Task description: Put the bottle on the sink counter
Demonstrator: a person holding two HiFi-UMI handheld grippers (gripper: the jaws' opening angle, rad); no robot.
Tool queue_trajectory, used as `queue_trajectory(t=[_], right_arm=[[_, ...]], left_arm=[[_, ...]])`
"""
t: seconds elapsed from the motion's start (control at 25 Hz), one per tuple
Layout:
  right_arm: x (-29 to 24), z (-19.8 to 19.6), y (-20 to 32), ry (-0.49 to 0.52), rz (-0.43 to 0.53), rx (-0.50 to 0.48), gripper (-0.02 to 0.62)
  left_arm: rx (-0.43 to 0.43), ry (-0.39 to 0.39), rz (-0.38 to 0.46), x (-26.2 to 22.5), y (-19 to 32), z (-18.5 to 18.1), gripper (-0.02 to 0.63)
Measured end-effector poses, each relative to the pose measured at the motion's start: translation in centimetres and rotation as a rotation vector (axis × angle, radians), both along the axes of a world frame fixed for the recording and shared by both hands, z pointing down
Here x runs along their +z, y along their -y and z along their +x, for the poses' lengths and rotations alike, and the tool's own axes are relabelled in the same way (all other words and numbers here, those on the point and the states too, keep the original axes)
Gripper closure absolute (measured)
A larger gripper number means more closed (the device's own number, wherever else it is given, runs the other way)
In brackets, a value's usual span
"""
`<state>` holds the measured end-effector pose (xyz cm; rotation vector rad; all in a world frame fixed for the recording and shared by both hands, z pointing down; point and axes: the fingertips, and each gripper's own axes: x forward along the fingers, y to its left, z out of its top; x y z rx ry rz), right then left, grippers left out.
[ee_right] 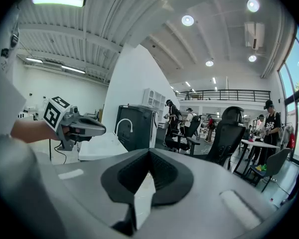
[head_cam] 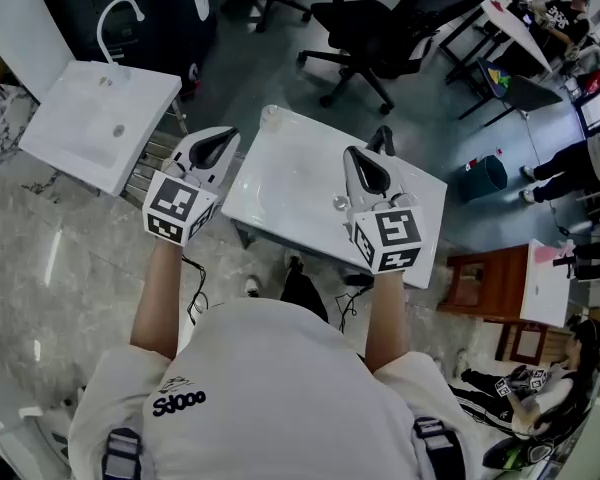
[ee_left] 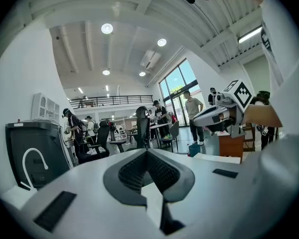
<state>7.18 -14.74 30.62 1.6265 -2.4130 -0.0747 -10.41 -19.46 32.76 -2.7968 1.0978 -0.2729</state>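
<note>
Head view: clear bottle (head_cam: 270, 118) on white table (head_cam: 300, 173).

The white table (head_cam: 290, 168) is mostly bare across its middle. A small clear thing (head_cam: 270, 117) stands at its far left corner, and another sits toward the near right. A narrow gap parts the table from the sink (head_cam: 100, 118) on the left. An office chair (head_cam: 365, 28) stands beyond the far edge.

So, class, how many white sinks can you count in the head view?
2: one white sink at upper left, with a curved faucet; another sink at the picture's centre. Others may be hidden off frame.
</note>
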Motion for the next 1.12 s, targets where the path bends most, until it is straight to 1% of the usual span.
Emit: queue_trajectory(t=[0.2, 0.56, 1.12], right_arm=[[0.4, -0.2, -0.3, -0.013, -0.013, 0.001, 0.586], [0.7, 0.0, -0.5, 0.002, -0.028, -0.004, 0.586], [1.0, -0.2, -0.4, -0.01, -0.042, -0.011, 0.586]], left_arm=[[-0.002, 0.011, -0.005, 0.3, -0.1, 0.1, 0.6], [-0.001, 0.03, -0.02, 0.9, -0.4, 0.6, 0.6], [0.018, 0.037, -0.04, 1.1, -0.4, 1.2, 0.6]])
